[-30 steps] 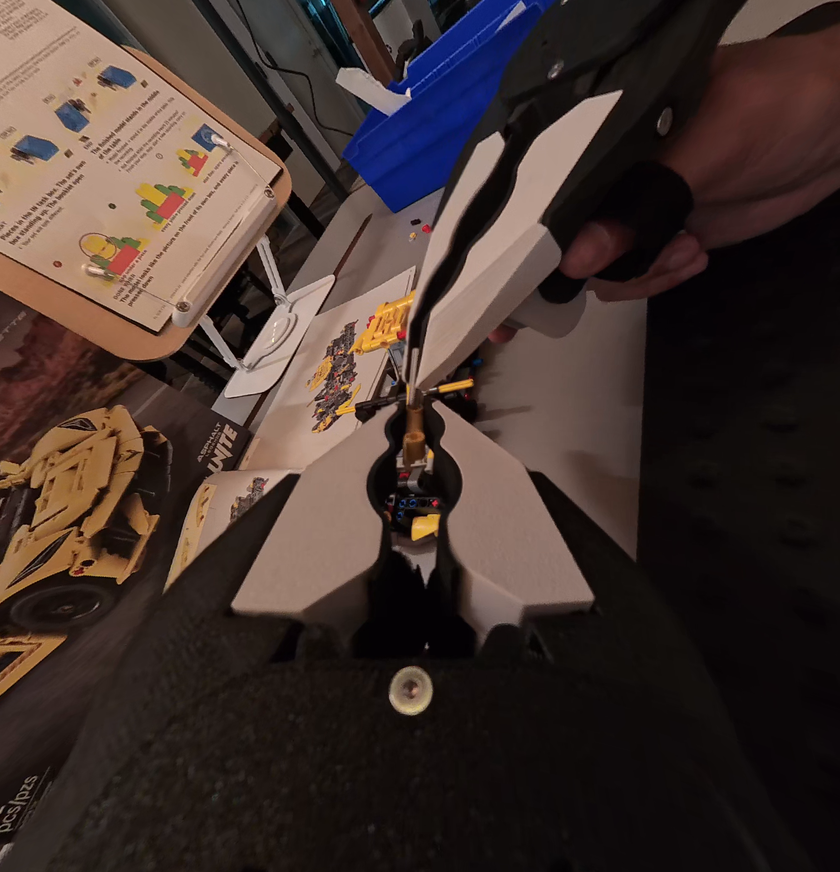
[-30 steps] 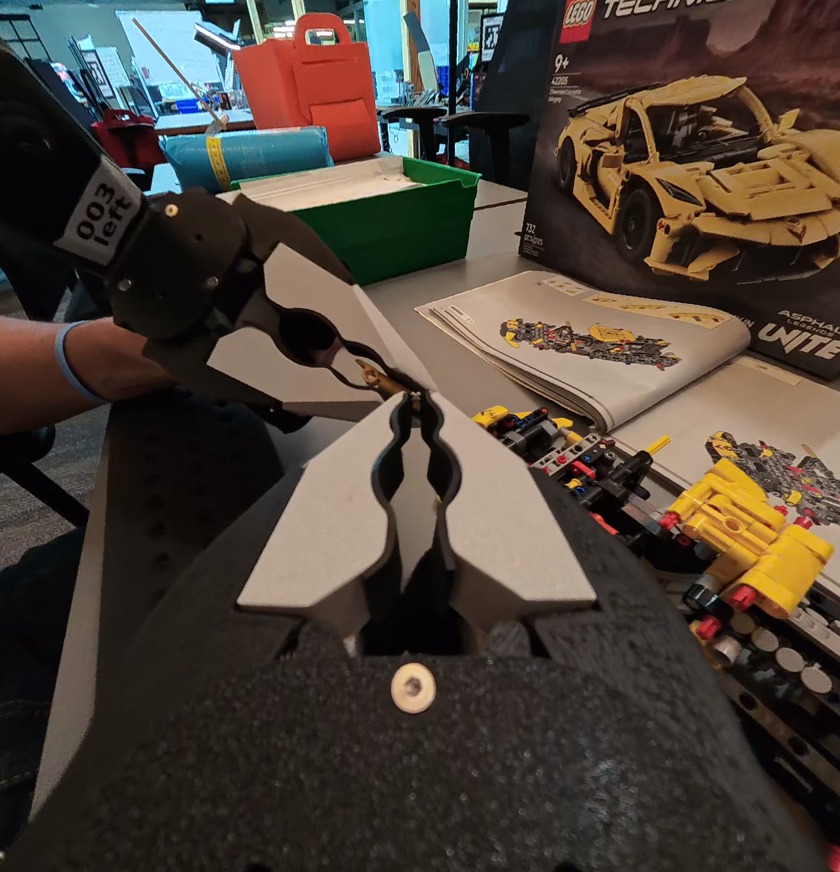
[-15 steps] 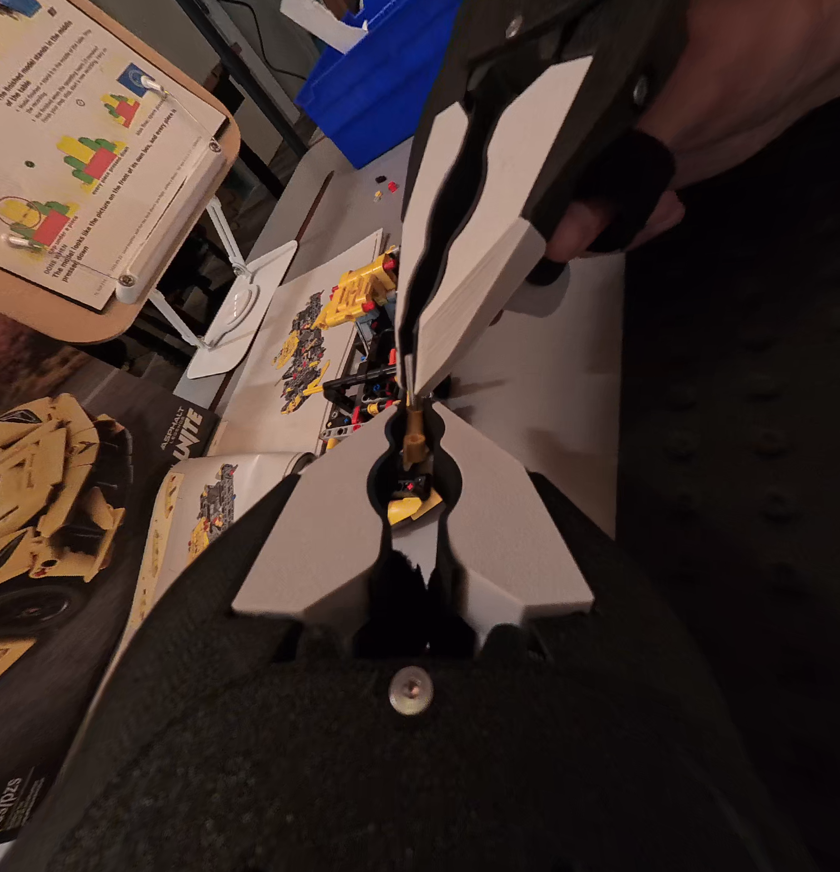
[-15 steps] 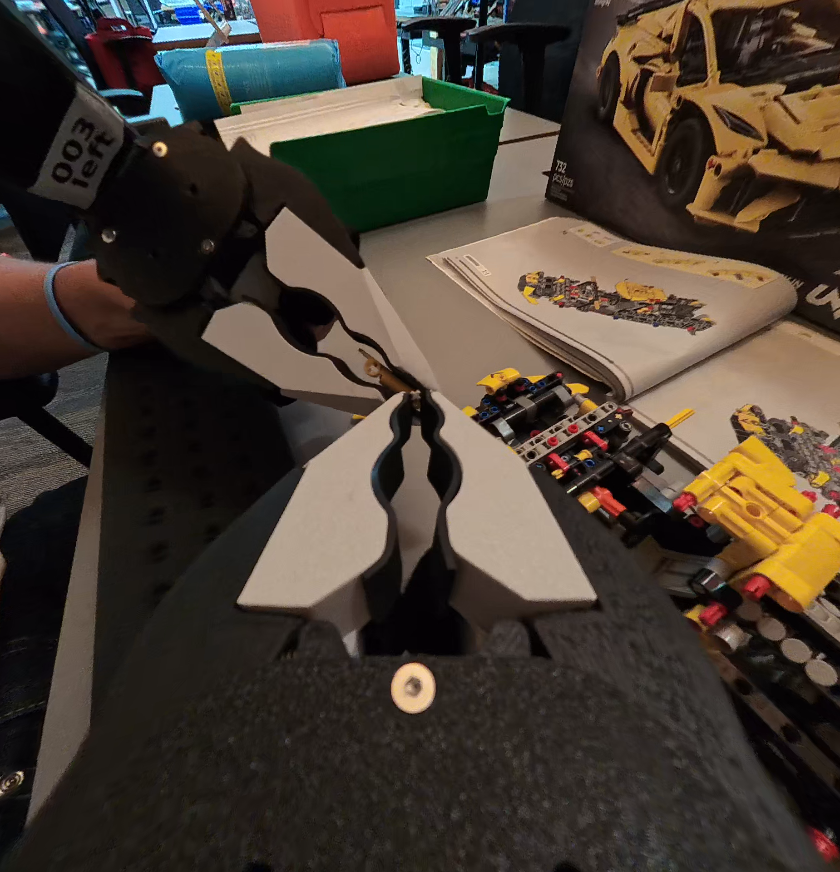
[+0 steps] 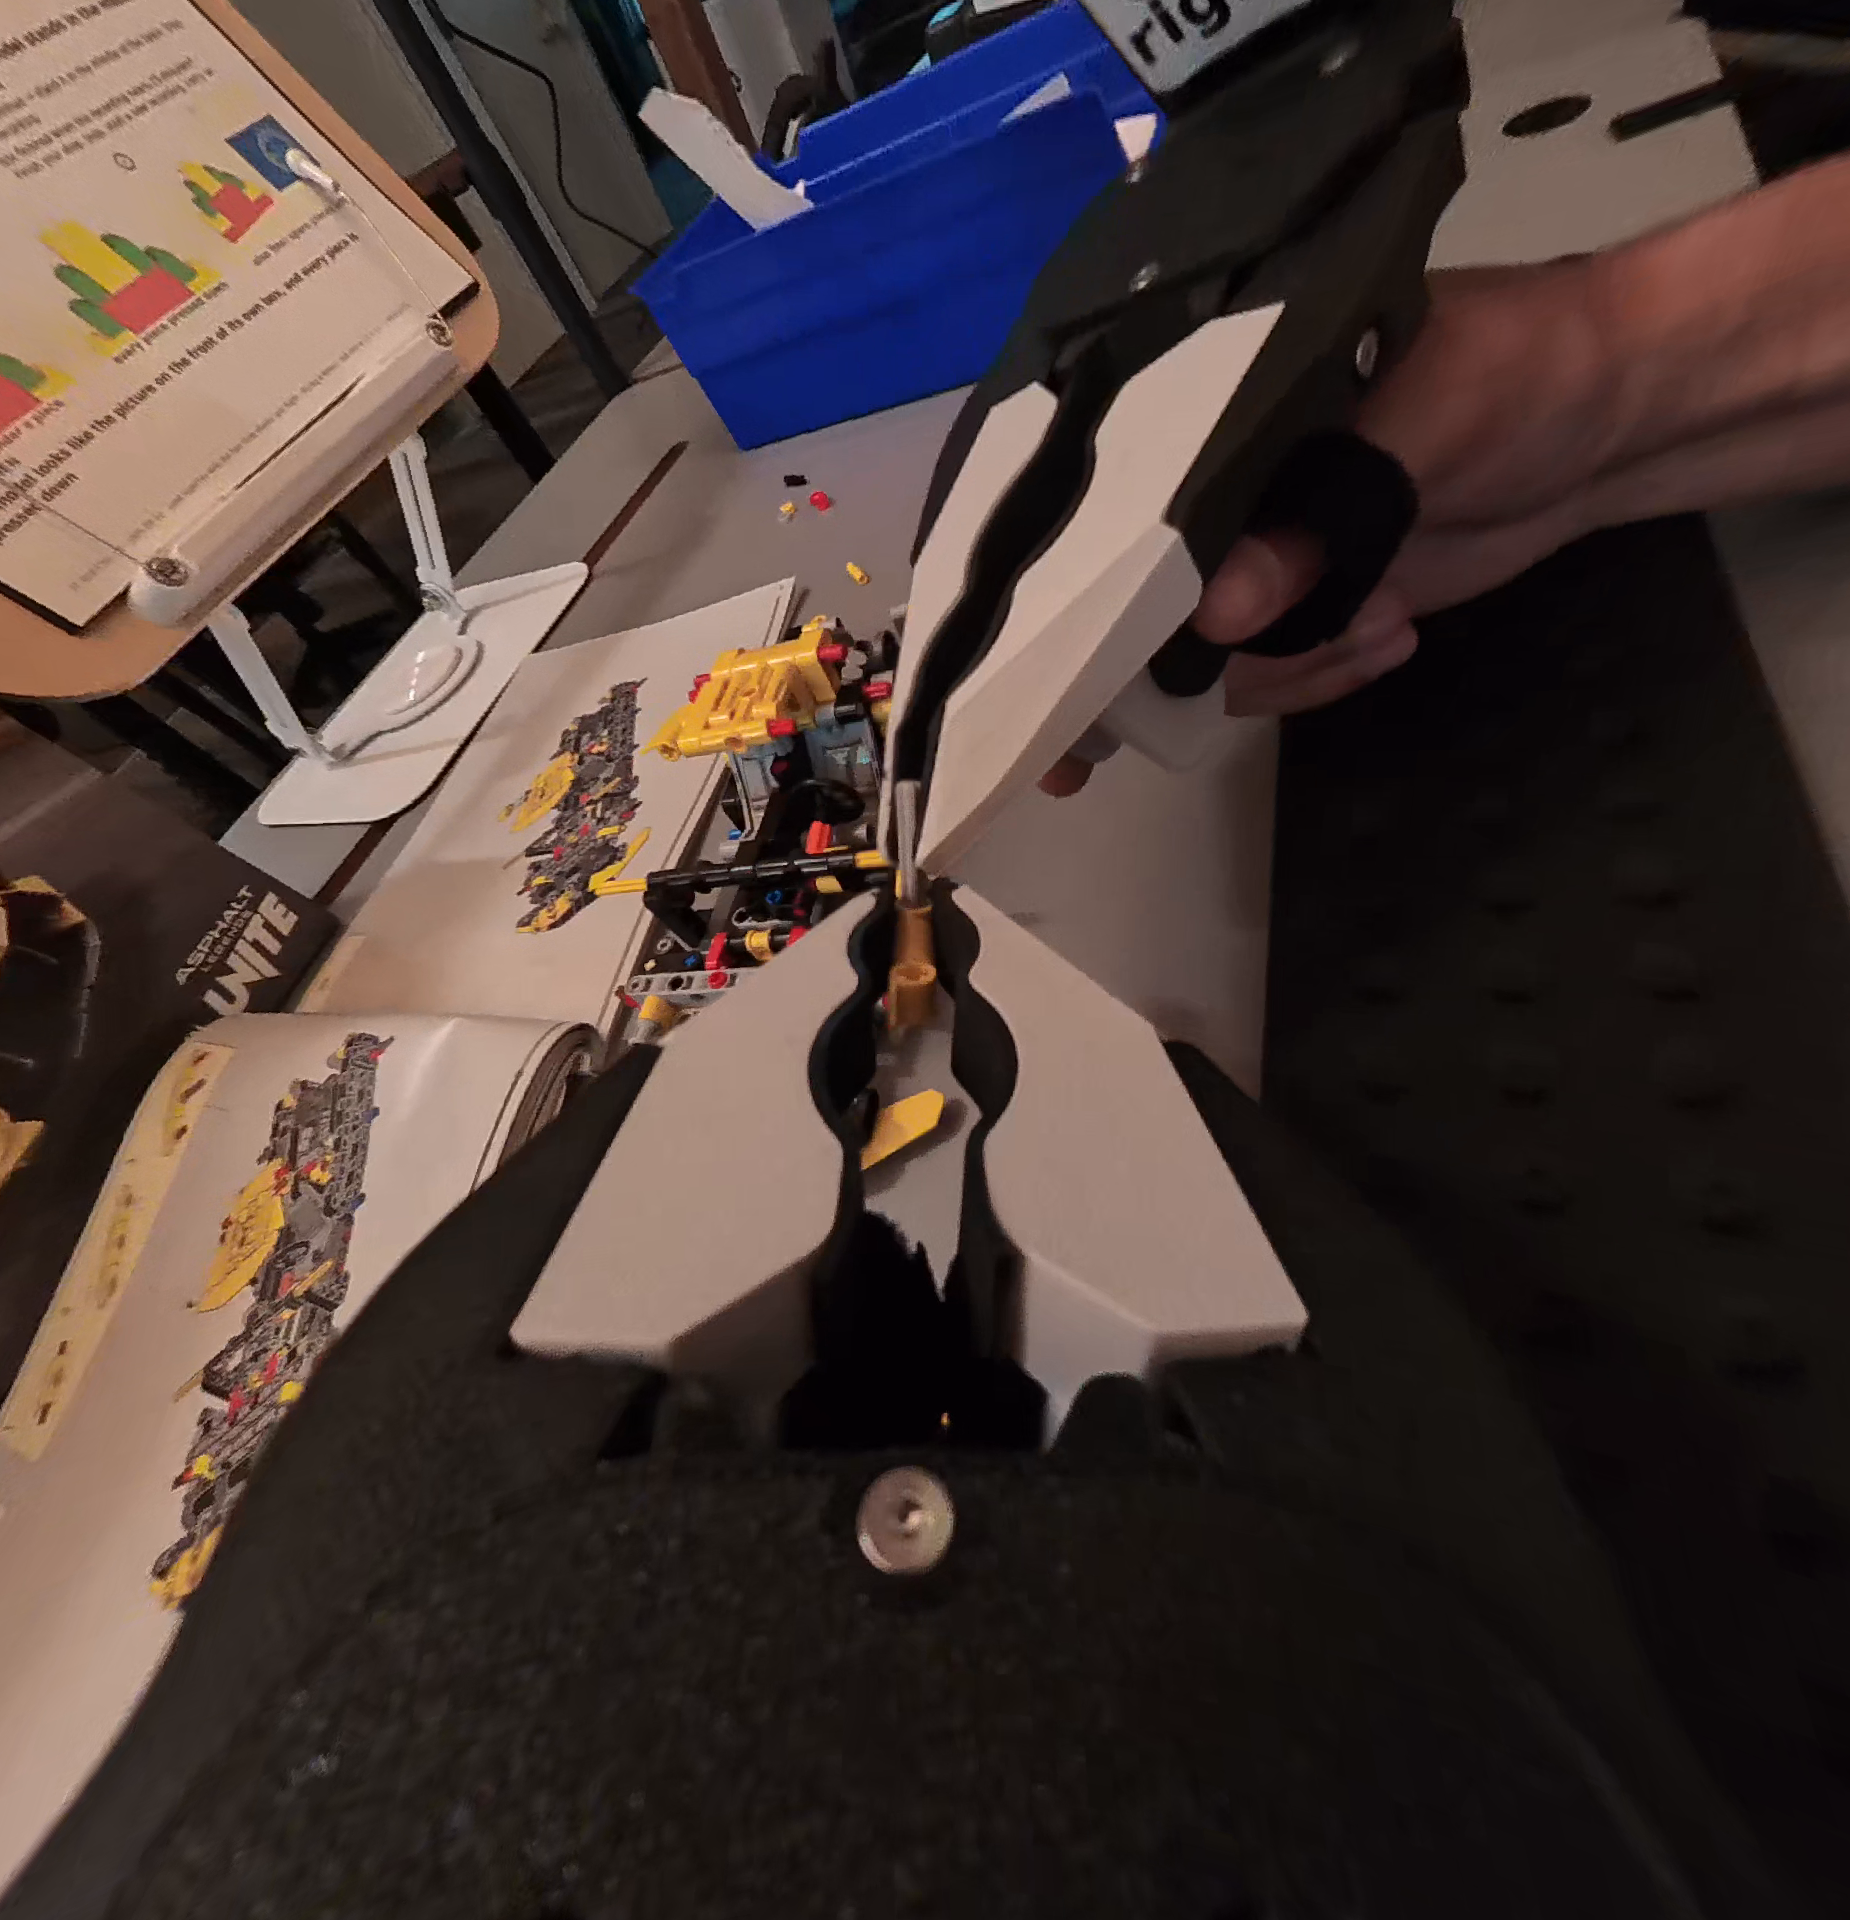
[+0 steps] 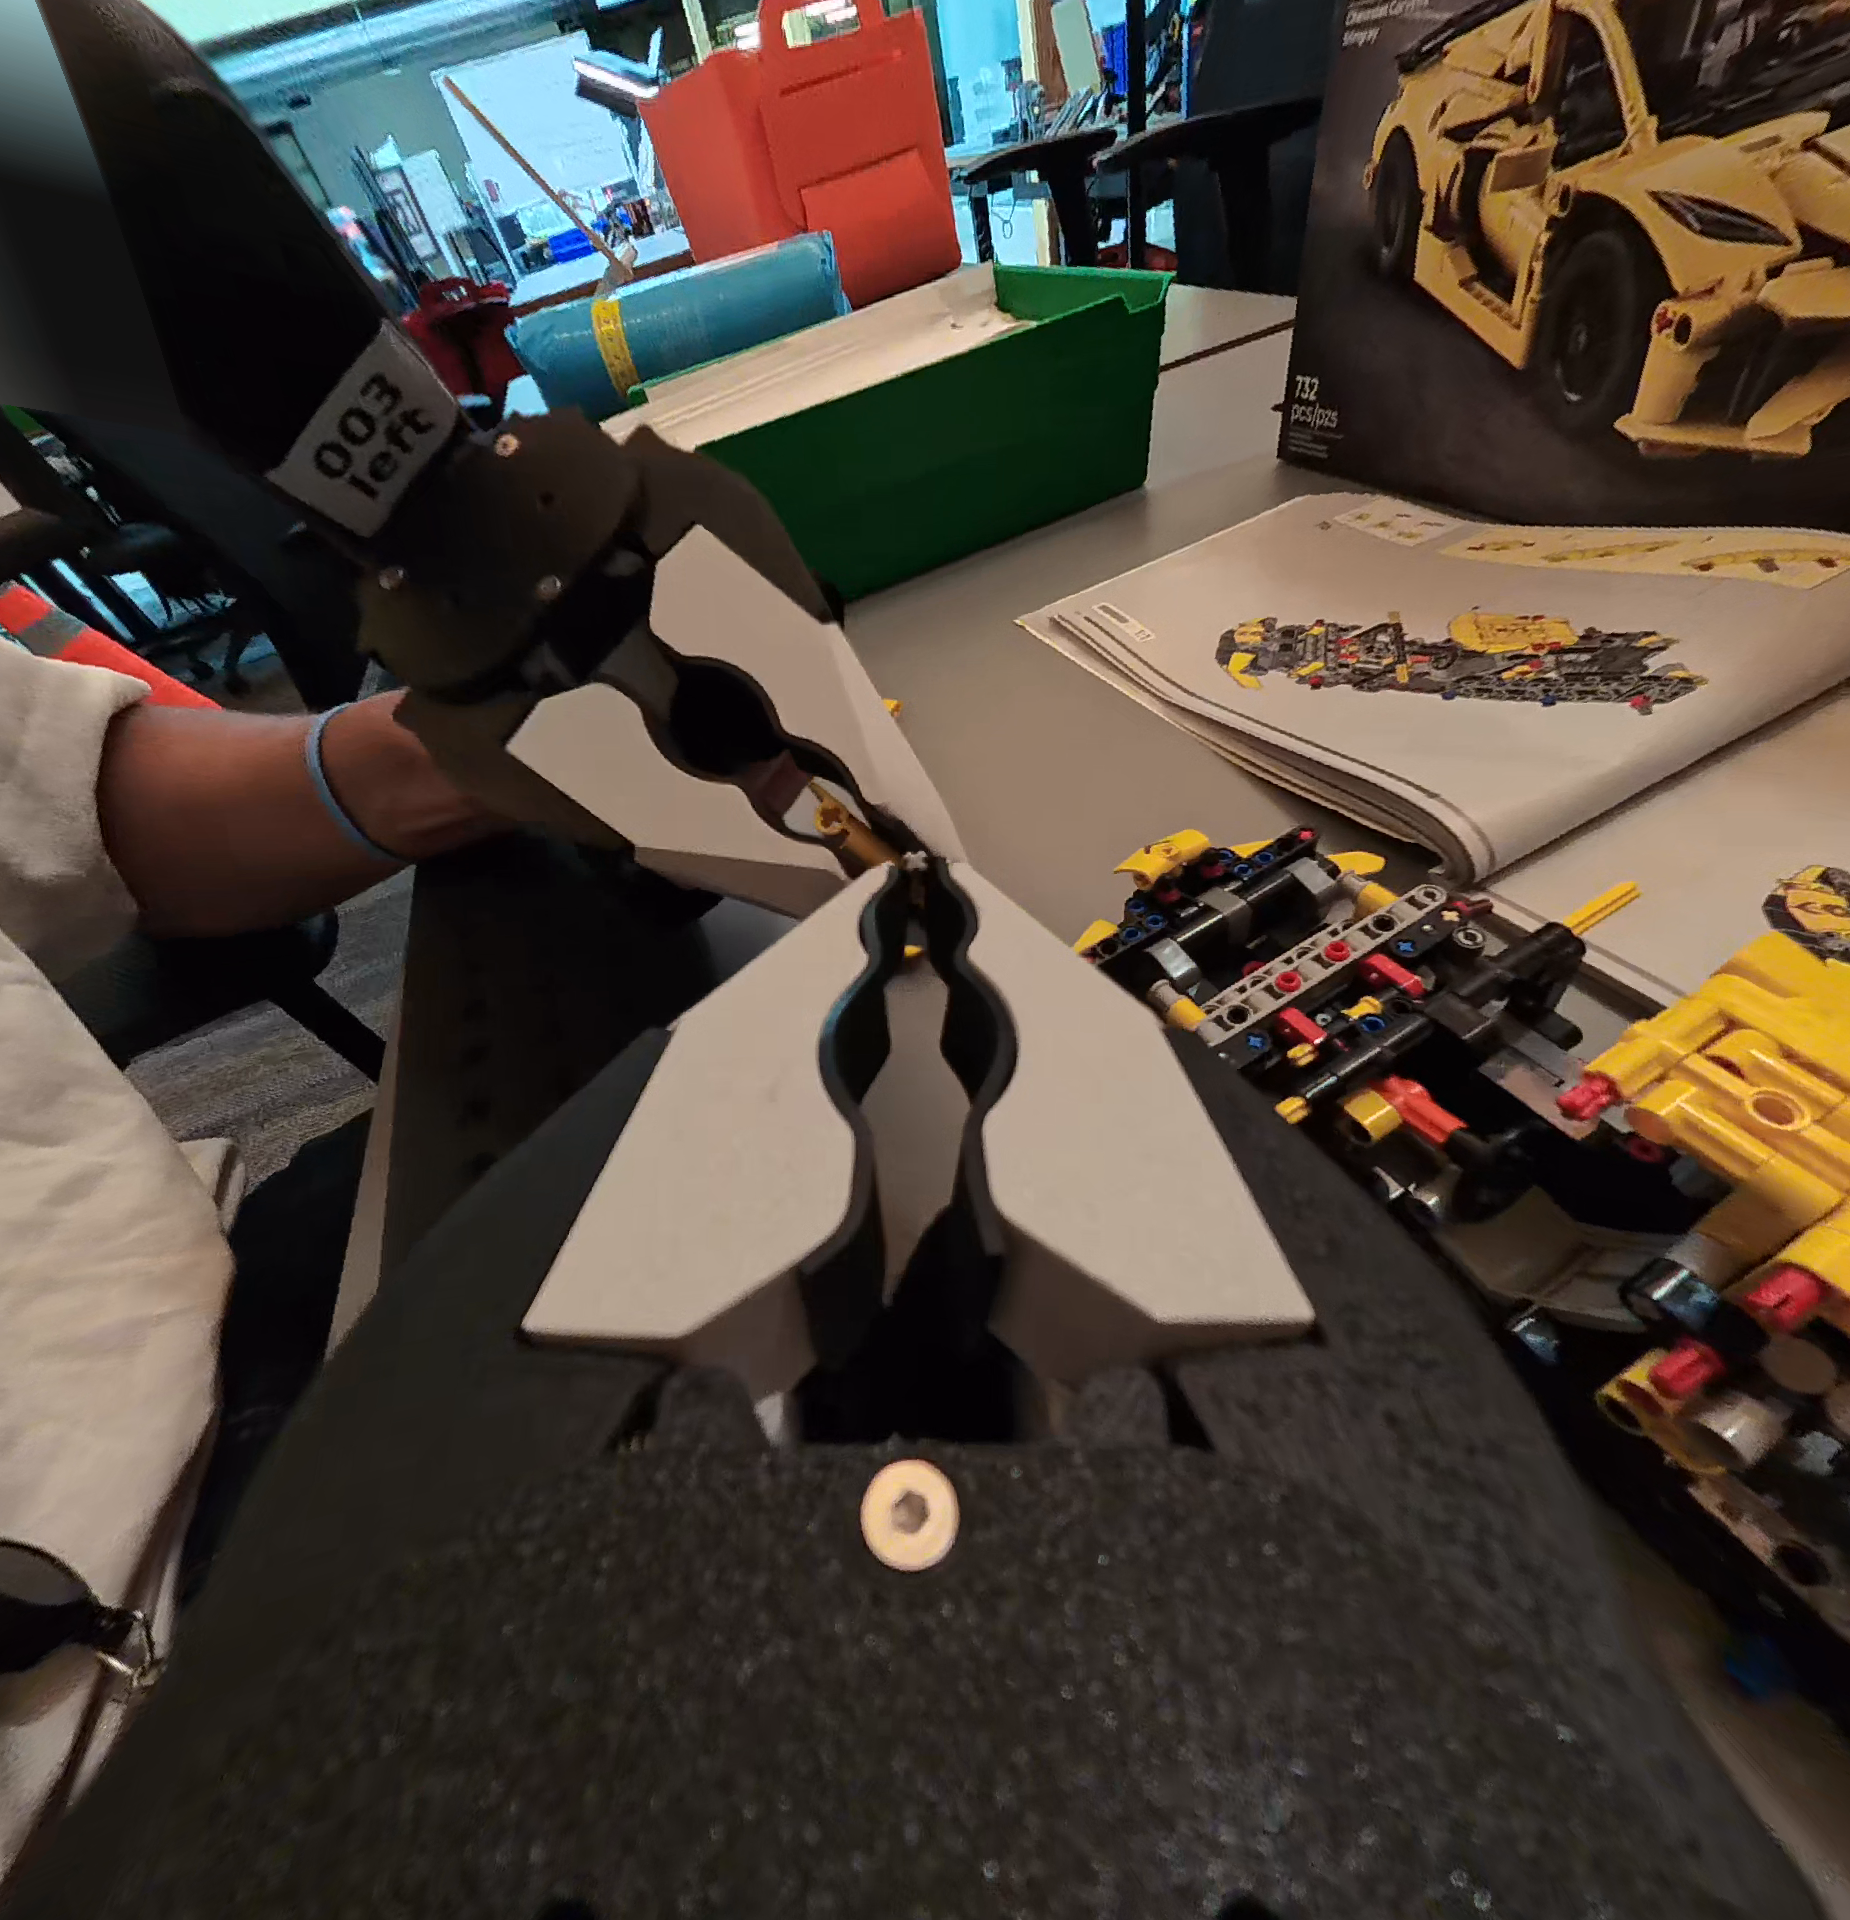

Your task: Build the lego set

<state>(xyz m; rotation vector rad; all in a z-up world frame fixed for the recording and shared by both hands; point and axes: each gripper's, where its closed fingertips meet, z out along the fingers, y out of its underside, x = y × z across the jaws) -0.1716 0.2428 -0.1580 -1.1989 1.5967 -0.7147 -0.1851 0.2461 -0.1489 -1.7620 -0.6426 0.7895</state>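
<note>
My left gripper [image 5: 905, 909] is shut on a small dark-yellow connector [image 5: 910, 961]. My right gripper [image 6: 916, 873] is shut on a thin grey axle [image 5: 905, 826]. The two grippers meet tip to tip above the table, and the axle end touches the connector's end. In the right wrist view the left gripper [image 6: 890, 831] comes in from the left with the connector [image 6: 848, 831] between its jaws. The partly built black chassis [image 6: 1368, 987] with a yellow block [image 6: 1783, 1112] lies on the table to the right; it also shows in the left wrist view [image 5: 765, 862].
Open instruction booklets [image 6: 1420, 665] [image 5: 277, 1247] lie beside the chassis. The set's box [image 6: 1627, 208] stands behind. A green bin [image 6: 952, 436], a blue bin [image 5: 900, 260] and an instruction board on a stand [image 5: 173, 260] ring the table. A black mat [image 5: 1523, 1039] lies under the grippers.
Both grippers have shifted and tilted together while staying tip to tip. Each keeps its hold on its piece.
</note>
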